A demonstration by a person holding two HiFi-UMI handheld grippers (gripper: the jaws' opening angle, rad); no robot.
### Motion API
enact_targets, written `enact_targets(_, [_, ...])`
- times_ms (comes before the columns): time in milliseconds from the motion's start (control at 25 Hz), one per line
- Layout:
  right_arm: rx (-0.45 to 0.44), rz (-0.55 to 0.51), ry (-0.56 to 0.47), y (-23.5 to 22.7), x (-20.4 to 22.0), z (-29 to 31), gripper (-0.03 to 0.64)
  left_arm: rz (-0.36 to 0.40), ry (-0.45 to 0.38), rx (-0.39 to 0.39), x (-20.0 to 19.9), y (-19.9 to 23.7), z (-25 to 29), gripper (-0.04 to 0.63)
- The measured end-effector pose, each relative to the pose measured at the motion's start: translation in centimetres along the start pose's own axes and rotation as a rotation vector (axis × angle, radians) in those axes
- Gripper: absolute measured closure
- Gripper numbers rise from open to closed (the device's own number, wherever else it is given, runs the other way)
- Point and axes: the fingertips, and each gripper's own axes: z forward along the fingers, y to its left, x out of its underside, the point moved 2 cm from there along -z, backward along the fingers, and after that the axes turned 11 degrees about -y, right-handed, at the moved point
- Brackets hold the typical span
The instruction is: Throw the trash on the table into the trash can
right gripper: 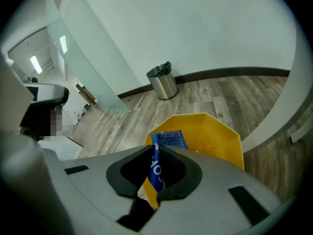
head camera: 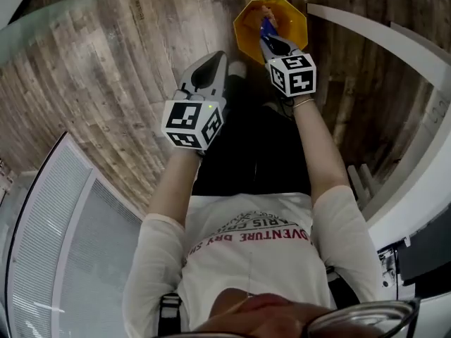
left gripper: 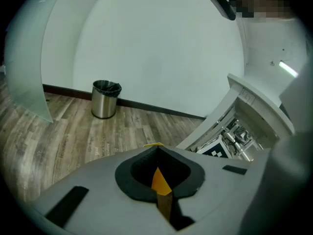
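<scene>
blue wrapper (right gripper: 157, 166) tight in shut right tool (right gripper: 156, 148)

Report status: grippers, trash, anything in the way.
Right gripper shut on blue wrapper, over yellow bin. Left gripper shut, nothing seen held. Nothing between wrapper and bin.

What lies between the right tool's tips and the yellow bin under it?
Only the blue wrapper, pinched in the right tool and sticking out over the open yellow bin; nothing else is there. The right gripper view shows it best.
</scene>
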Motion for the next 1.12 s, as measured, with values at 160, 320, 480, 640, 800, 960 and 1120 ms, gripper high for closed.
enact_targets(160, [0.038, 0.034, 0.016, -1.9, 2.2, 1.8, 0.449, -0.001, 0.022, -0.001, 2.7, 0.9, 1.6, 0.572])
enact_targets(320, [0.066, 0.002, -0.001, -1.9, 2.0, 1.0, 0.430, -0.014, 0.031, -0.002, 3.1, 0.6, 1.8, 0.572])
enact_targets(480, [0.077, 0.003, -0.014, -0.3, -0.3, -2.1, 0.430, -0.024, 0.016, 0.011, 0.4, -1.4, 0.1, 0.572])
enact_targets(640, [0.095, 0.015, -0.057, 2.1, -3.5, -6.2, 0.430, -0.001, 0.008, 0.030, -2.6, -4.2, -2.7, 0.572])
enact_targets(800, [0.140, 0.009, -0.135, 4.2, -9.3, -12.4, 0.476, 0.027, -0.012, 0.042, -7.6, -8.2, -5.9, 0.572])
enact_targets(960, [0.228, -0.010, -0.258, 6.0, -16.7, -19.9, 0.573, 0.070, -0.055, 0.082, -13.9, -13.0, -9.0, 0.572])
enact_targets(1120, [0.257, -0.027, -0.378, 8.6, -23.5, -27.6, 0.586, 0.133, -0.110, 0.157, -20.2, -18.5, -11.6, 0.572])
